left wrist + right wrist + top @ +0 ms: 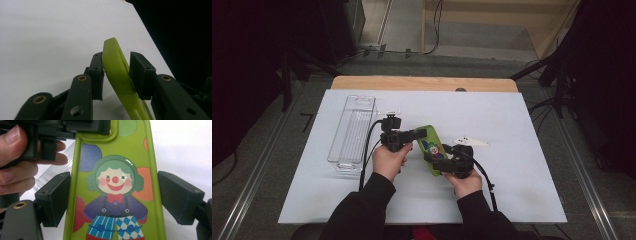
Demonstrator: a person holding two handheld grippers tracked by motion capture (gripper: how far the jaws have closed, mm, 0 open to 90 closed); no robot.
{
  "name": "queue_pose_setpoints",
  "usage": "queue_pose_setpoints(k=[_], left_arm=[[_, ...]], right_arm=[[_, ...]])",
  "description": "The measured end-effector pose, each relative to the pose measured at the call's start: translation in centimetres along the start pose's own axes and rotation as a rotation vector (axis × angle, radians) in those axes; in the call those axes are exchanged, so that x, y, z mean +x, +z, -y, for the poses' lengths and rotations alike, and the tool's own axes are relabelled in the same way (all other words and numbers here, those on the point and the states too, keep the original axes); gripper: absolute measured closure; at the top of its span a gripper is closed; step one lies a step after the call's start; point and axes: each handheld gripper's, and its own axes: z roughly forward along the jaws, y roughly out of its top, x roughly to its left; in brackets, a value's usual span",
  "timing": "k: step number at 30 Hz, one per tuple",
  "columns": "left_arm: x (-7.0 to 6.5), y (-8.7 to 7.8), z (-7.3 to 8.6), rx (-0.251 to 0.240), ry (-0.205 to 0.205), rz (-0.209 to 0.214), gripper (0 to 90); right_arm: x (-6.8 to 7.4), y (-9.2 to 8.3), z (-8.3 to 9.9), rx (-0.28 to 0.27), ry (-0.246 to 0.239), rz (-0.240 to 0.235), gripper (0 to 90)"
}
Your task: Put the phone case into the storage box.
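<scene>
A green phone case [432,150] printed with a clown is held over the white board by both grippers. My left gripper [421,134] grips its far end edge-on. In the left gripper view, the thin green case [112,55] runs up between the two pads of my left gripper [116,75], which press on it. My right gripper [439,161] spans the case's width near the person. In the right gripper view, the pads of my right gripper [113,197] bear on both long edges of the case [115,182], with the left gripper [87,126] at its top.
A clear plastic tray [352,132] lies on the left of the white board [512,190], close to the left hand [387,160]. A small white object [471,142] rests just right of the case. Dark stands and cables surround the table.
</scene>
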Motion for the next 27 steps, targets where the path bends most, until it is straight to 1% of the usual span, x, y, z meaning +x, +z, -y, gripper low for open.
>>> queue_pose_setpoints(k=[1,4,5,7,8,9,11,13,15,16,17,19,20,22,23,24,26,27], left_arm=[[0.0,0.0,0.0,0.0,-0.013,0.009,68.1],[0.2,-0.1,0.0,0.001,-0.03,0.027,70.0],[0.3,-0.1,0.0,0.0,-0.043,0.04,70.5],[0.4,-0.1,0.1,-0.006,-0.051,0.057,71.9],[0.5,-0.1,0.2,-0.01,-0.069,0.078,73.1],[0.7,-0.2,0.2,-0.009,-0.082,0.088,74.2],[0.8,-0.3,0.1,-0.014,-0.089,0.094,74.8],[0.6,-0.4,0.1,-0.023,-0.094,0.102,75.4],[0.6,-0.5,0.1,-0.029,-0.109,0.125,76.6],[0.5,-0.6,0.1,-0.033,-0.112,0.128,77.0],[0.4,-0.6,0.1,-0.038,-0.124,0.142,77.4],[0.3,-0.7,0.1,-0.043,-0.118,0.145,78.1],[0.2,-0.8,0.0,-0.04,-0.115,0.149,78.2],[0.2,-0.9,0.0,-0.045,-0.13,0.164,78.2],[0.2,-1.0,-0.1,-0.049,-0.131,0.166,78.2],[0.1,-1.1,-0.1,-0.052,-0.129,0.171,78.2],[0.0,-1.2,-0.3,-0.051,-0.116,0.167,78.2],[-0.1,-1.2,-0.3,-0.047,-0.1,0.162,78.2]], right_arm=[[0.0,0.0,0.0,-0.001,-0.002,0.0,14.2],[0.0,0.1,0.1,0.002,-0.013,0.003,14.2],[0.1,0.1,0.1,0.003,-0.012,0.004,14.2],[0.1,0.3,0.1,0.01,-0.014,0.005,14.2],[0.1,0.3,0.1,0.015,-0.02,0.008,14.2],[0.2,0.4,0.2,0.019,-0.029,0.013,14.2],[0.3,0.4,0.1,0.016,-0.03,0.011,14.1],[0.4,0.5,0.1,0.011,-0.043,0.014,14.0],[0.4,0.5,0.0,0.012,-0.051,0.012,13.8],[0.5,0.4,0.0,0.013,-0.054,0.014,13.7],[0.5,0.4,0.0,0.005,-0.064,0.02,13.5],[0.6,0.3,-0.1,0.002,-0.097,0.028,12.8],[0.6,0.3,-0.2,0.007,-0.103,0.022,12.3],[0.4,0.2,-0.3,0.008,-0.115,-0.011,9.1],[0.4,0.1,-0.4,0.004,-0.119,-0.017,5.8],[0.4,0.2,-0.6,0.005,-0.122,-0.025,0.0],[0.4,0.3,-0.9,0.028,-0.127,-0.056,0.0],[0.4,0.2,-1.0,0.031,-0.133,-0.052,0.0]])
